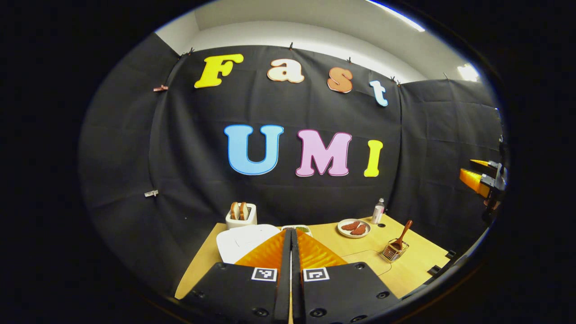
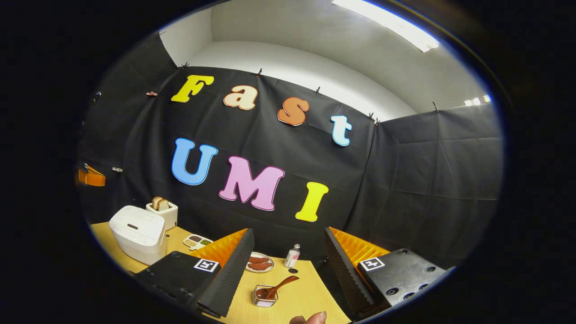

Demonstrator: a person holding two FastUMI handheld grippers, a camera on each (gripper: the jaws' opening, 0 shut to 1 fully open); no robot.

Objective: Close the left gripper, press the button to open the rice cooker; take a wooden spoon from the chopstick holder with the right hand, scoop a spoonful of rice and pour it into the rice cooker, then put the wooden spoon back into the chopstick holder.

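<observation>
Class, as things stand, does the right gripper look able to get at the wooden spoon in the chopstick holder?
Probably yes. The right gripper is open, and the wooden spoon leans out of the chopstick holder straight ahead between its fingers, with only bare table around it.

I read no words, brands or numbers. I see only square black-and-white coded markers on the left gripper [image 1: 290, 234] and the right gripper [image 2: 288, 252].
</observation>
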